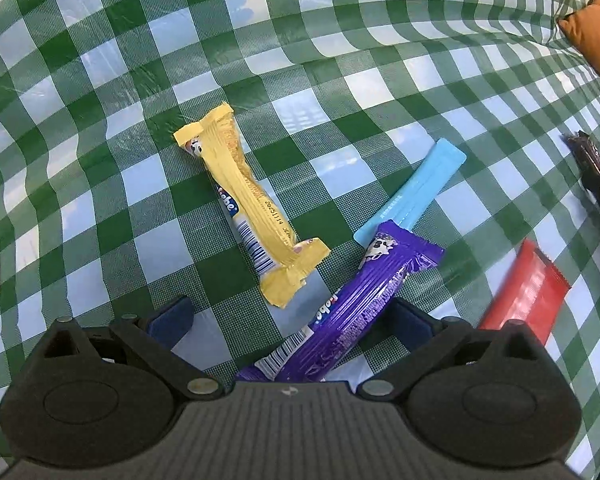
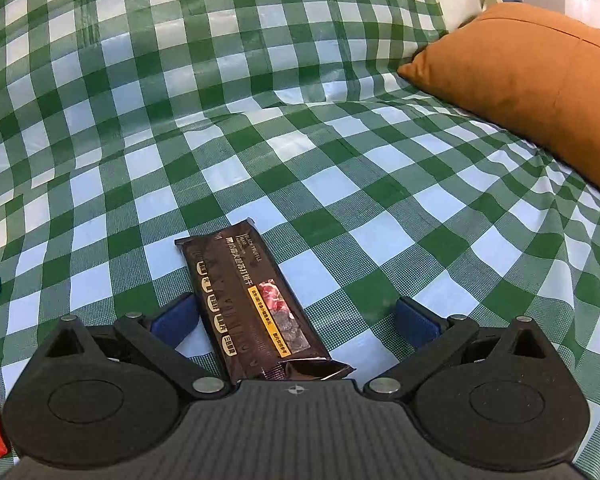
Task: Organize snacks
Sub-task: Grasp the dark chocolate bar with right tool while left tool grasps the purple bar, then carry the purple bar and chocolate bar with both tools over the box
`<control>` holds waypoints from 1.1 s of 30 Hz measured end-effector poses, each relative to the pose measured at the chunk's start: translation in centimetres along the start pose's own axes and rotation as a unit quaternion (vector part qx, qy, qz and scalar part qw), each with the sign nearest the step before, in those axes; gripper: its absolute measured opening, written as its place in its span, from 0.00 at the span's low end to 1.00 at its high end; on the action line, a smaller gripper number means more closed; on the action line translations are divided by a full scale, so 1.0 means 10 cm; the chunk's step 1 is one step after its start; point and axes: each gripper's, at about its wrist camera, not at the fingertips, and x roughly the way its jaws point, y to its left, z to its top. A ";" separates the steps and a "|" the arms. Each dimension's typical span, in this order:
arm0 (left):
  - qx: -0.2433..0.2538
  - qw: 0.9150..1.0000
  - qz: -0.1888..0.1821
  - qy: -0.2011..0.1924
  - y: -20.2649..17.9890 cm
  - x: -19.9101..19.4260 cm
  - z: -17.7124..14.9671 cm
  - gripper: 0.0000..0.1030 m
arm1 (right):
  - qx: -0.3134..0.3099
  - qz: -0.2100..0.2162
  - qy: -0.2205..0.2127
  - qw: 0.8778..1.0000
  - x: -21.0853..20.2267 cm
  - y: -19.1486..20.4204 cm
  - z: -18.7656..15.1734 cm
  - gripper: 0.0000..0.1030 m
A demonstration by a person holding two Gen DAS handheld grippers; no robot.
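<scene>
Snacks are laid loose on the checked cloth (image 1: 300, 40), nothing grouped yet. Left to right in the left wrist view: yellow bar (image 1: 246, 204) flat and alone; blue stick (image 1: 412, 192) with its near end tucked under the purple bar (image 1: 356, 300); red pack (image 1: 524, 292) well apart, half cut off. Left gripper (image 1: 296, 320) is spread wide, purple bar lying between the jaws, not pinched, probably lined up for pickup. Right gripper (image 2: 296, 320) is likewise wide, the dark bar (image 2: 252, 300) bracketed, nearer the left pad, no contact confirmed. Orange cushion (image 2: 532, 80) sits at the cloth's far right.
</scene>
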 end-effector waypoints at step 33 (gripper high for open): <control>-0.048 0.995 -0.048 -0.074 0.26 -1.89 -0.67 0.15 | -0.002 0.056 -0.008 0.998 -1.68 0.30 -0.08 0.41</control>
